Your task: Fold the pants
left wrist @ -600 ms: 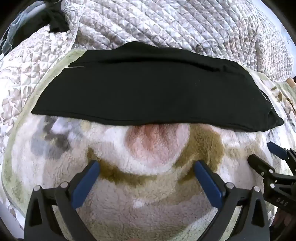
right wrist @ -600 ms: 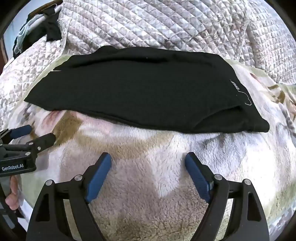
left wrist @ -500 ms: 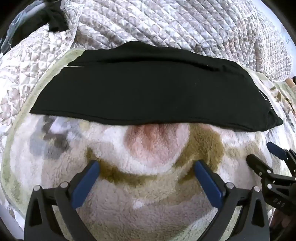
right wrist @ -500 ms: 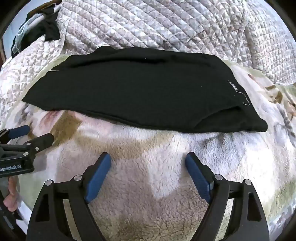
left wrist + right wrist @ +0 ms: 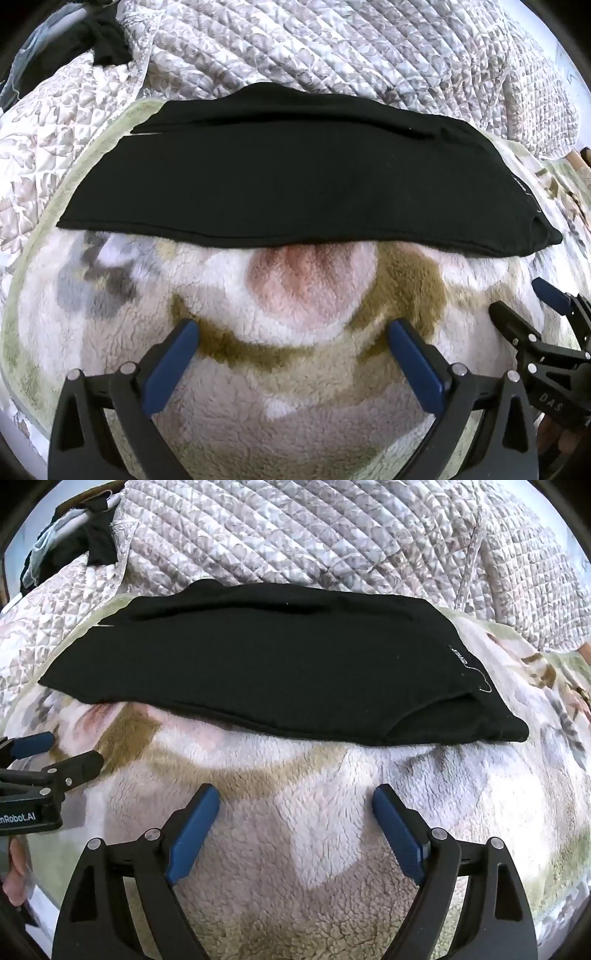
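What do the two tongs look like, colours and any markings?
Both the left tongs and the right tongs have black plastic frames with silver screws and blue finger pads. White lettering marks their bodies: "DAS" on the right, "nRobot.AI" on the left.

black pants lie flat on the fleece blanket.

Soft, even daylight fills the room, with no hard shadows or glare. Both fisheye views bulge strongly, their corners black, the far edges slightly smeared.
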